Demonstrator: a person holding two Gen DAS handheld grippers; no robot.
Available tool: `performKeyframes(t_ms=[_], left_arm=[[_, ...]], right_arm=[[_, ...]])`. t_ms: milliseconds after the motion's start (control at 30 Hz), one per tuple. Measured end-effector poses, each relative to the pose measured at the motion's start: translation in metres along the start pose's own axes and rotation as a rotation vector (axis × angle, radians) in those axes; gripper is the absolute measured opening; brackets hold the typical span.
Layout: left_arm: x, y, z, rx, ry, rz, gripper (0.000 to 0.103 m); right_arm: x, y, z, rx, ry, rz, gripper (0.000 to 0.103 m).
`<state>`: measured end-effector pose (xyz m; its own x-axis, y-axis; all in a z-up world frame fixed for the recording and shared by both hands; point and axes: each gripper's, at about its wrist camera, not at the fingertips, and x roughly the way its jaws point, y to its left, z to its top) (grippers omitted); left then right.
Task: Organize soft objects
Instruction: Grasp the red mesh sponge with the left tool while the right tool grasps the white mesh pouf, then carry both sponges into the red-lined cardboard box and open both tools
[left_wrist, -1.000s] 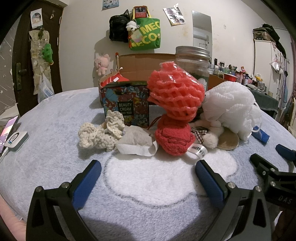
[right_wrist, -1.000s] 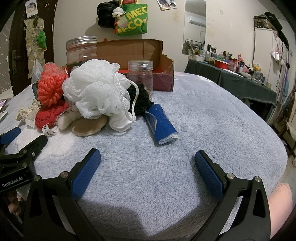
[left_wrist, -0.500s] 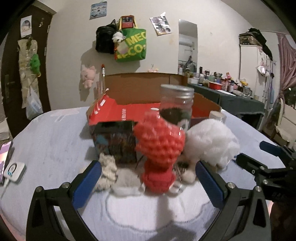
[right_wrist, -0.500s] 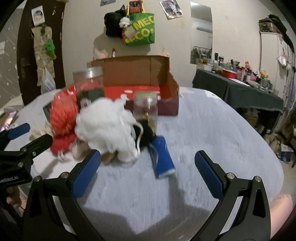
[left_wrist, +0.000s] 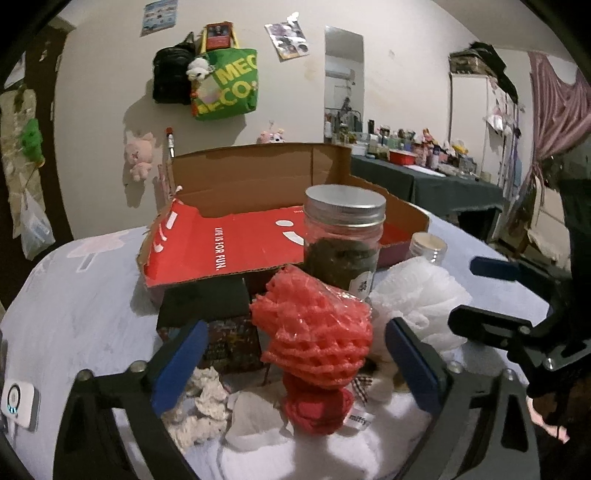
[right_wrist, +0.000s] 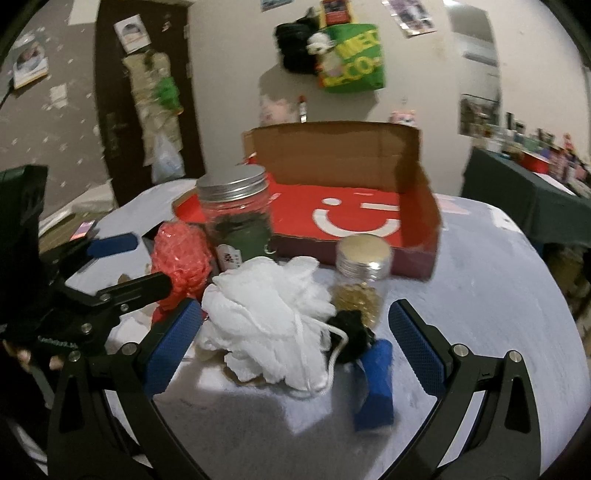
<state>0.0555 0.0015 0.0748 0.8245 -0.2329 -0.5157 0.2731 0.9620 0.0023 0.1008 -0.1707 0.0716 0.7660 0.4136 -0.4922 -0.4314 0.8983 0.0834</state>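
A pile of soft things lies on the fluffy grey-white cover (left_wrist: 81, 302). It holds a red foam net (left_wrist: 314, 339) on a red knit piece (left_wrist: 317, 406), a cream crochet piece (left_wrist: 207, 402) and a pale cloth (left_wrist: 255, 417). My left gripper (left_wrist: 295, 325) hovers over it. Its jaws are closing with the net between them, but the pads stand clear of it. My right gripper (right_wrist: 294, 306) is open above the white mesh bath puff (right_wrist: 269, 314). A black knit piece (right_wrist: 351, 332) and a blue rolled cloth (right_wrist: 375, 384) lie beside the puff.
An open cardboard box (left_wrist: 258, 173) with a red inside stands behind the pile. A tall glass jar (left_wrist: 343, 240), a small jar (right_wrist: 364, 273) and a dark patterned box (left_wrist: 229, 343) stand among the soft things. A white device (left_wrist: 18, 406) lies at the left edge.
Both grippers have risen and tipped down, so the box's red inside now shows. The left jaws have narrowed a little around the red net. The pile has not moved.
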Motion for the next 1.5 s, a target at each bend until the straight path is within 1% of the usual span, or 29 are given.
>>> performKeyframes(t_ms=[133,200,233,267,300,333,400,467,500,533,567,600,633,667,767,867,1033,1200,1333,1500], left_arm=[[0.009,-0.001,-0.001,0.002,0.038,-0.035,0.086],[0.011,-0.003,-0.002,0.013,0.047,-0.041,0.083],[0.012,-0.003,-0.003,0.015,0.049,-0.045,0.079],[0.013,-0.004,-0.004,0.02,0.055,-0.051,0.072],[0.014,-0.003,-0.004,0.024,0.063,-0.058,0.069],[0.015,-0.004,-0.005,0.024,0.077,-0.075,0.063],[0.016,-0.005,-0.005,0.019,0.085,-0.083,0.06],[0.014,-0.005,-0.006,0.017,0.082,-0.088,0.055],[0.012,-0.006,-0.006,0.018,0.081,-0.091,0.053],[0.011,-0.006,-0.006,0.017,0.081,-0.092,0.05],[0.009,-0.006,-0.006,0.017,0.08,-0.092,0.049],[0.007,-0.006,-0.006,0.016,0.078,-0.092,0.049],[0.005,-0.006,-0.005,0.014,0.076,-0.093,0.048],[0.003,-0.006,-0.005,0.012,0.072,-0.098,0.047],[-0.001,-0.006,-0.003,0.014,0.064,-0.101,0.045],[-0.006,-0.005,0.0,0.011,0.056,-0.109,0.044],[-0.017,0.0,0.004,0.018,0.035,-0.104,0.044],[-0.024,0.006,0.01,0.005,0.026,-0.105,0.044],[-0.034,0.014,0.025,0.018,0.0,-0.106,0.044],[-0.038,0.028,0.054,0.047,-0.03,-0.099,0.044]], right_arm=[[0.012,0.005,-0.001,-0.052,0.037,0.028,0.103],[0.018,0.006,-0.001,-0.064,0.051,0.044,0.098],[0.02,0.007,-0.001,-0.066,0.06,0.052,0.094],[0.022,0.007,-0.002,-0.066,0.071,0.063,0.089],[0.023,0.008,-0.002,-0.068,0.077,0.075,0.087],[0.024,0.009,-0.003,-0.069,0.078,0.085,0.081],[0.023,0.01,-0.003,-0.075,0.079,0.088,0.07],[0.021,0.011,-0.005,-0.071,0.08,0.091,0.052],[0.019,0.01,-0.005,-0.067,0.074,0.091,0.048],[0.016,0.01,-0.006,-0.065,0.065,0.091,0.041],[0.012,0.009,-0.006,-0.054,0.049,0.082,0.032],[0.009,0.008,-0.006,-0.047,0.041,0.081,0.03],[0.005,0.008,-0.006,-0.038,0.031,0.083,0.025],[0.003,0.008,-0.007,-0.031,0.028,0.085,0.024],[-0.002,0.01,-0.008,-0.034,0.013,0.071,0.015],[-0.011,0.011,-0.008,-0.022,-0.015,0.063,0.01],[-0.027,0.011,-0.002,-0.007,-0.059,0.064,0.01],[-0.039,0.01,0.006,0.008,-0.09,0.07,0.01],[-0.056,0.005,0.019,0.006,-0.134,0.07,0.01],[-0.071,-0.009,0.05,0.005,-0.18,0.074,0.01]])
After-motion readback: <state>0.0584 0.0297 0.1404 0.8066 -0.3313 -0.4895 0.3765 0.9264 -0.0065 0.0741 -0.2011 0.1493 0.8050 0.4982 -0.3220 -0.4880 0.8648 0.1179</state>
